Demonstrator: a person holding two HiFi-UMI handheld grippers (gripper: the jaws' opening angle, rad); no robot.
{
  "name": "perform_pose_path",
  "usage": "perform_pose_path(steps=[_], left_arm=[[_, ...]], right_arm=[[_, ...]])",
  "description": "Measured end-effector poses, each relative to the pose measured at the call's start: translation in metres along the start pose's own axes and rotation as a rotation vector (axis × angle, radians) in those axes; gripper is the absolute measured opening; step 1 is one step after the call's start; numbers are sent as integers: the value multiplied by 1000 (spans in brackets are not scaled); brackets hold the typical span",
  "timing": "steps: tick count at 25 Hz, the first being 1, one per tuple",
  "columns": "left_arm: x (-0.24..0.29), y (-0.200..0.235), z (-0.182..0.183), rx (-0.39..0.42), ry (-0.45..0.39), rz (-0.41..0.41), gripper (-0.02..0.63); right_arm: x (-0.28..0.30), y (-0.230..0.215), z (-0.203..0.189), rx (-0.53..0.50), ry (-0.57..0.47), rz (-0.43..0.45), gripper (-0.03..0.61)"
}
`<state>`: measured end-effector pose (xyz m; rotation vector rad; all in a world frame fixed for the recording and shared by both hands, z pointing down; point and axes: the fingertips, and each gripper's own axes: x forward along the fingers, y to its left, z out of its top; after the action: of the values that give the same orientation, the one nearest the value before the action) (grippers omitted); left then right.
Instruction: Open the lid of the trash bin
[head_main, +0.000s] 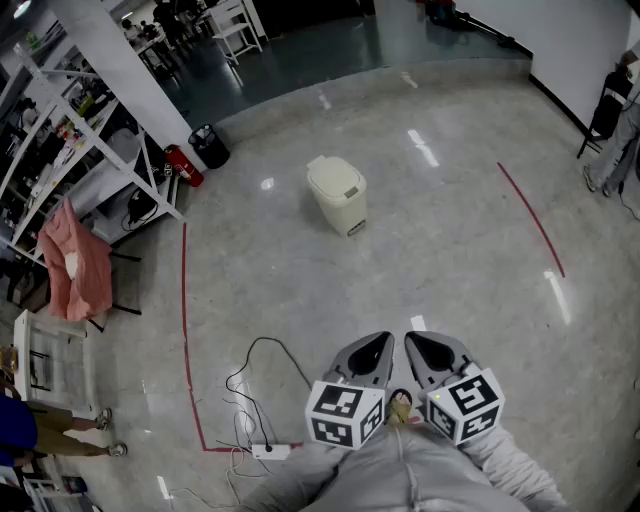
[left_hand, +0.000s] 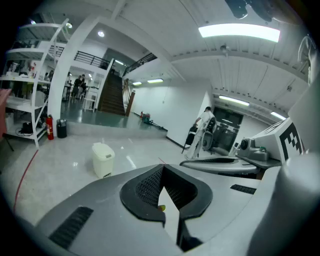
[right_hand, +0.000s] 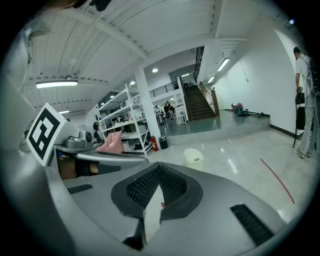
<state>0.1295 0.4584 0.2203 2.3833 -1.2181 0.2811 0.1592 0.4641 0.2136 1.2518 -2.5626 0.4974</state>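
trash bin (head_main: 337, 195): cream, stands upright on the grey floor (head_main: 460, 250), out in the open middle, well apart from both grippers; also shows in the left gripper view (left_hand: 103, 160) and the right gripper view (right_hand: 193, 156)
bin lid: down, closed flat on top
left gripper (head_main: 372, 355): held low near the person's body, pointing toward the bin; jaw tips meet in its own view (left_hand: 162, 167), nothing between them
right gripper (head_main: 432, 352): just beside the left one, same heading; jaw tips together (right_hand: 159, 165), nothing held
marker cubes: one on each gripper, left (head_main: 345, 412), right (head_main: 465, 403)
red line (head_main: 185, 320): taped on the floor, left of the bin, turns a corner near the bottom
power strip (head_main: 270, 450): white, on the floor by the red line's corner, black cable looping off it
shelving (head_main: 90, 130): white rack along the left edge of the floor, pink cloth (head_main: 70, 260) hanging by it
fire extinguisher (head_main: 183, 165): red, at the foot of the rack, black bucket (head_main: 210, 146) just beside it
person (head_main: 615, 120): standing at the far right edge
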Motion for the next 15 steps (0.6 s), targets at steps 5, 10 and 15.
perform_pose_path(steps=[5,10,15], left_arm=[[-29,-6,5,17,-35,30,3],[-43,-4,2,35,-35,33,3],[-55,-1,-1,38,-43,44,3]], right_arm=[[-18,19,-1,-32,3,0,-6],[-20,32,4,-45,-9,13,-5],[-20,49,2,-72,0,42,-6]])
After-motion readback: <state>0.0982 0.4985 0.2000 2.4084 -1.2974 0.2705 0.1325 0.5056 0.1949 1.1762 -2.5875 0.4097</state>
